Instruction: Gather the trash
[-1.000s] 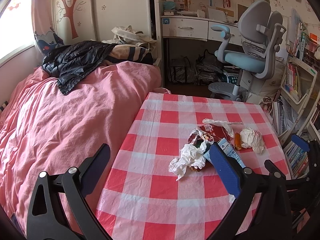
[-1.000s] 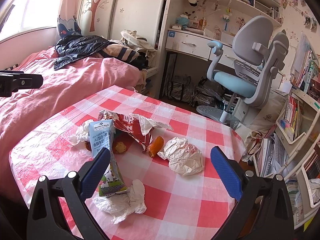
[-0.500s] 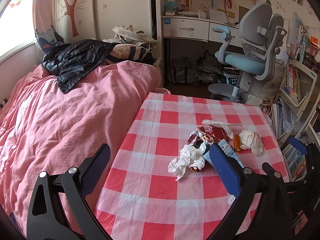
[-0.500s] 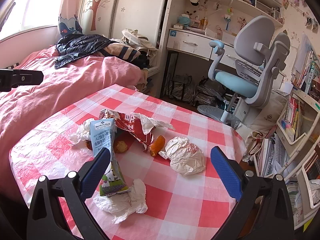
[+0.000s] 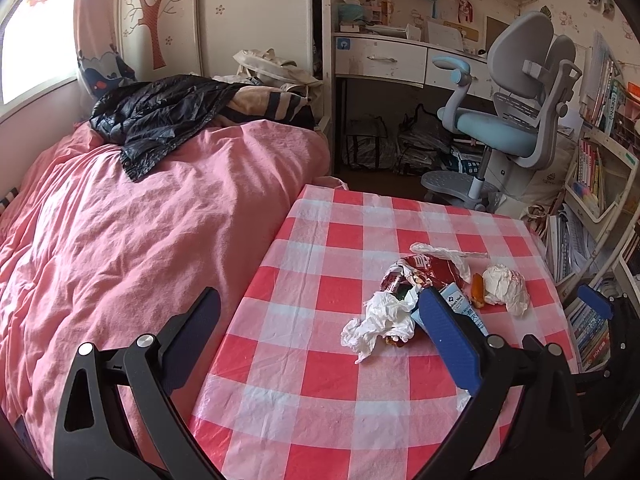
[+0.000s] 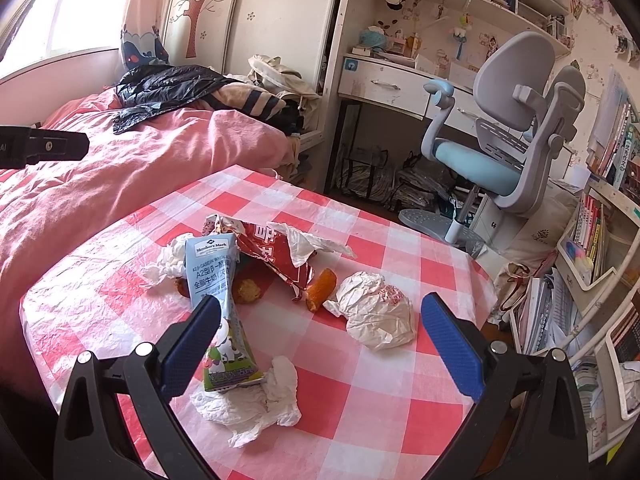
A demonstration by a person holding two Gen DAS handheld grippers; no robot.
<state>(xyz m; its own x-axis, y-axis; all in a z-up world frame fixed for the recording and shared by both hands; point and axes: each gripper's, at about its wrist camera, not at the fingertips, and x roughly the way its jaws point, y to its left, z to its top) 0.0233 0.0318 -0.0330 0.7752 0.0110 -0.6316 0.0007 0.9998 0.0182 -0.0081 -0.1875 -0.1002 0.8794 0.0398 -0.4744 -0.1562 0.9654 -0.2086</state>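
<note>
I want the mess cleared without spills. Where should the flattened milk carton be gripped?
Grip the milk carton across its narrow width near the bottom end, coming from above with the right hand-held gripper. It lies flat, its bottom end on a crumpled tissue nearest that gripper.

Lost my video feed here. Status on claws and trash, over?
Left claw open, empty. Right claw open, empty, above the milk carton. Trash pile untouched on the checkered table: carton, red wrapper, crumpled tissues. Nothing in the way.

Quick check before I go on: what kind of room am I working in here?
Most likely a child's bedroom: a bed with a pink duvet, a white study desk with drawers under cartoon-decorated shelves, and a grey-and-blue ergonomic desk chair beside the red-and-white checked tablecloth.
</note>
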